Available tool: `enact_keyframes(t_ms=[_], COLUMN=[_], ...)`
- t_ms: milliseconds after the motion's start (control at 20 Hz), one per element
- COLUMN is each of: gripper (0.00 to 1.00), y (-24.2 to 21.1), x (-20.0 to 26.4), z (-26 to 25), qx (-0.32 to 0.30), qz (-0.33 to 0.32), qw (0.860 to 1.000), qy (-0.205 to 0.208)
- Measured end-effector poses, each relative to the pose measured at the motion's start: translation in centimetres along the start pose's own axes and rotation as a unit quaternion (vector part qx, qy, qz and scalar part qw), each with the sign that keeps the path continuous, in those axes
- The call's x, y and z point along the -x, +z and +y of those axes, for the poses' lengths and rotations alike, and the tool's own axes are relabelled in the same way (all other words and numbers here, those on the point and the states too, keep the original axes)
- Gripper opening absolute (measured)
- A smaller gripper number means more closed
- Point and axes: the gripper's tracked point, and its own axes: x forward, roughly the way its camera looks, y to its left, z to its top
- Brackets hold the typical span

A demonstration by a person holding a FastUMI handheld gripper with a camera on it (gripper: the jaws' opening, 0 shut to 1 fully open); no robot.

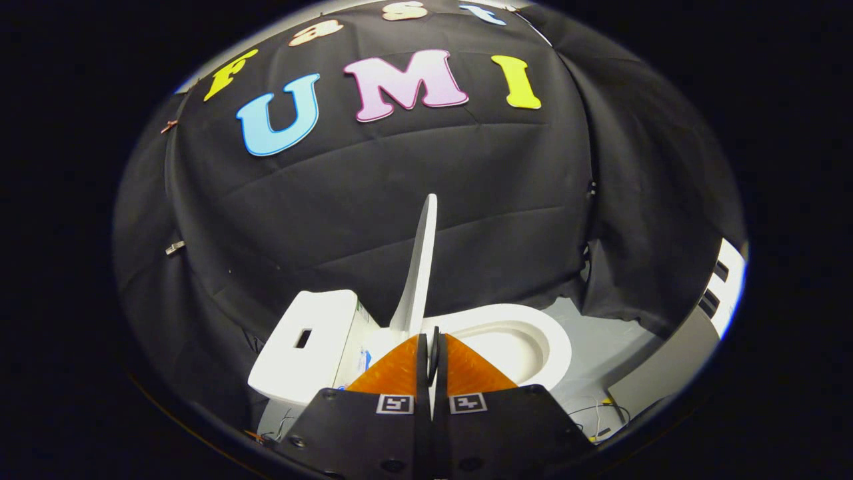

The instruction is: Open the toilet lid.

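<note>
The toilet lid (pixel 418 267) is seen raised upright, edge-on, its long axis vertical above the white bowl (pixel 526 343); it stands just beyond the tongs (pixel 432 347). The tongs' fingers are pressed together, gripping nothing; the tank (pixel 310 343) lies beside.

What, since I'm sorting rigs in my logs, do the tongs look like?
The tongs have a flat black body with round screw heads and two wedge-shaped fingers tapering to one point. A square black-and-white marker sits at the base of each finger. The fingers are closed together, tips just before the upright toilet lid.
</note>
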Motion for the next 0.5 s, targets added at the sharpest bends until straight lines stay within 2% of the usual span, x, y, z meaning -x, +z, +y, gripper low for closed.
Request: enact_keyframes(t_ms=[200,350,500], gripper=[0.05,0.05,0.05], y=[0.3,0.4,0.2], x=[0.5,0.8,1.0], z=[3.5,5.7,9.0], qx=[0.016,0.051,0.07], qz=[-0.004,-0.013,-0.024], qw=[1.0,0.998,0.997], qy=[-0.003,-0.025,-0.022])
